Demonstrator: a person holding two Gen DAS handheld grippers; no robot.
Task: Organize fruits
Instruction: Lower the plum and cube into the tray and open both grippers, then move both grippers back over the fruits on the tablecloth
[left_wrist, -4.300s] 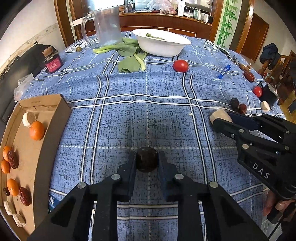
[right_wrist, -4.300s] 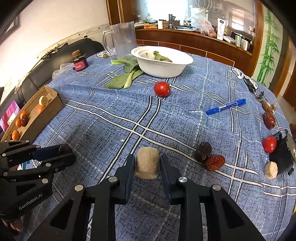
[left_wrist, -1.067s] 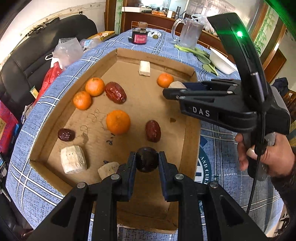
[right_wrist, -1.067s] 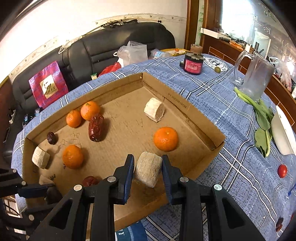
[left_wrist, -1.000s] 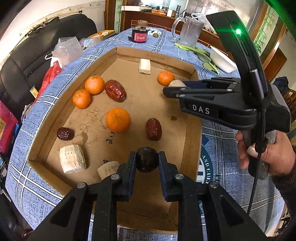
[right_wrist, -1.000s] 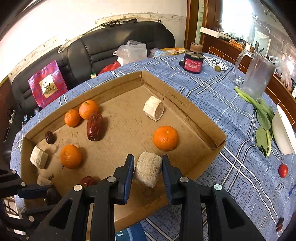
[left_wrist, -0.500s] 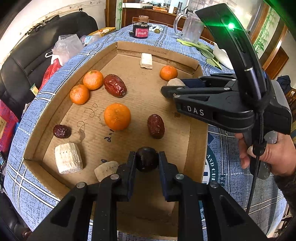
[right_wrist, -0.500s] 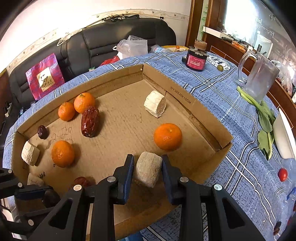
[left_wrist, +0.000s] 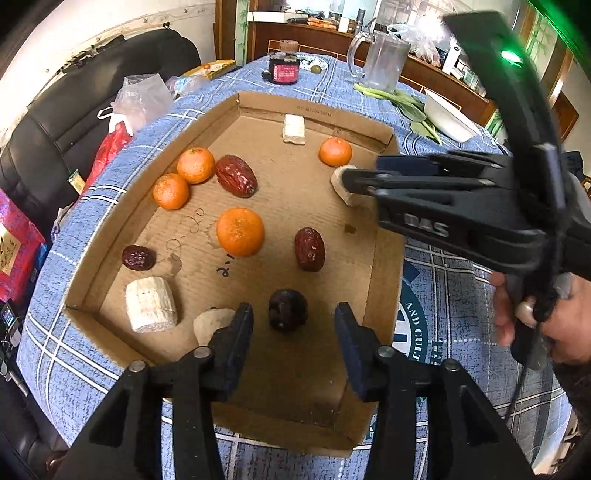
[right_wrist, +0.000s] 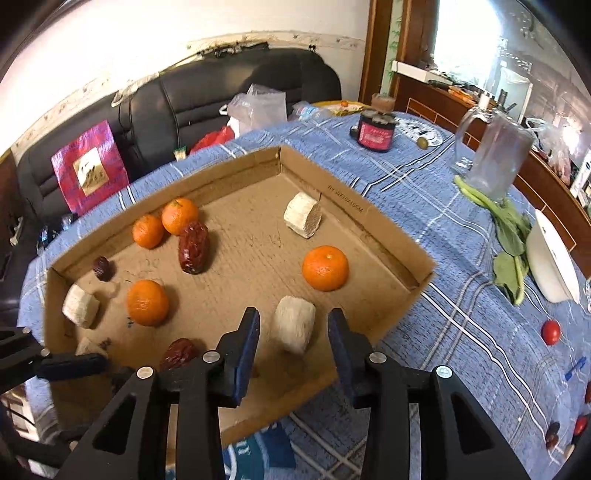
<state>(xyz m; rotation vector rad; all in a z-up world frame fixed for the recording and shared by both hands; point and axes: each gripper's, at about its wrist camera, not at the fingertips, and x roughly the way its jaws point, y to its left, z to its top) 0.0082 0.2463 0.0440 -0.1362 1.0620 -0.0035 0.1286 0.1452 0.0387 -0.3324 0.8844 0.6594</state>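
A shallow cardboard box (left_wrist: 384, 280) holds several oranges, red dates and white chunks. My left gripper (left_wrist: 293, 314) hangs over its near end and its jaws are opening. A dark round fruit (left_wrist: 288, 310) lies on the box floor between the fingers, clear of both pads. In the right wrist view my right gripper (right_wrist: 293, 321) is over the box (right_wrist: 354, 214) near its right wall, jaws also opening. A white ridged chunk (right_wrist: 295, 328) sits between its fingers with a gap on each side. A hand (left_wrist: 554, 325) holds the right gripper's handle.
On the blue checked tablecloth (right_wrist: 461, 332) beyond the box are a glass pitcher (right_wrist: 495, 162), a red jar (right_wrist: 375, 134), leafy greens (right_wrist: 509, 229), a white bowl (right_wrist: 550, 262) and a tomato (right_wrist: 550, 332). A black sofa (right_wrist: 221, 92) with bags stands behind the table.
Both pairs of jaws have spread apart. The dark fruit and the white chunk, gripped half a second ago, now sit free between the fingers on the box floor.
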